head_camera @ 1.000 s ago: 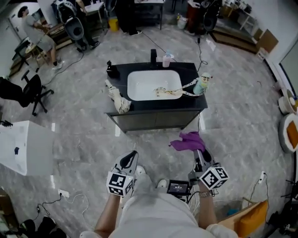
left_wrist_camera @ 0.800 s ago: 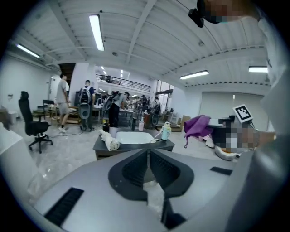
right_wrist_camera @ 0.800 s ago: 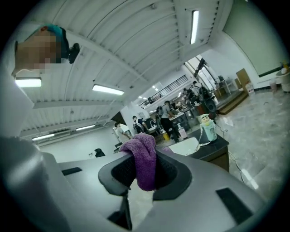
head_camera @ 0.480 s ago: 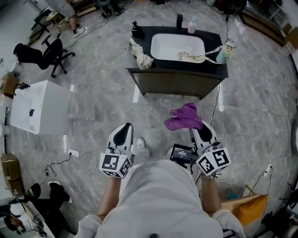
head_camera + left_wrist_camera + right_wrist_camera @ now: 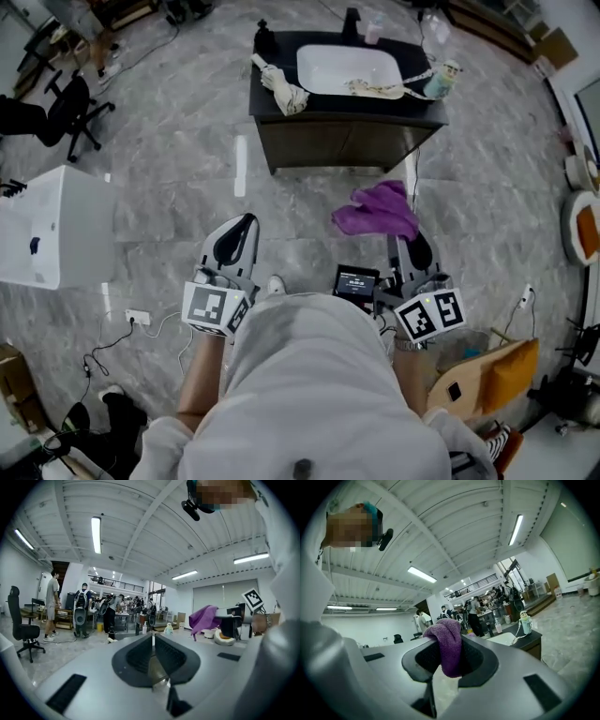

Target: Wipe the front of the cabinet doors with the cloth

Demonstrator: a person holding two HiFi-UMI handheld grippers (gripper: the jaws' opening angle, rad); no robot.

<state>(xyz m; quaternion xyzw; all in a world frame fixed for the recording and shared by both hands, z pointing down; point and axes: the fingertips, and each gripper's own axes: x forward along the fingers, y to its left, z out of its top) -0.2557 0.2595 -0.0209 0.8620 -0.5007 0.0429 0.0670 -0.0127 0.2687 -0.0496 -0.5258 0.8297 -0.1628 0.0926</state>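
Both grippers have come forward and up since the earlier frames, the purple cloth (image 5: 377,210) riding with the right one. That cloth is pinched between the fingers (image 5: 476,660) of the right gripper (image 5: 415,246). They stand narrowly apart on a bunched fold while the rest flops over and ahead of the tips, likely so that loose fabric meets the doors first. The left gripper (image 5: 234,242) carries nothing, its fingers (image 5: 138,656) pressed together, seemingly kept as a spare. The cabinet (image 5: 342,148) stands well ahead of both pairs of fingers across the grey floor (image 5: 169,187), so wiping has not begun and the approach looks like the step in hand.
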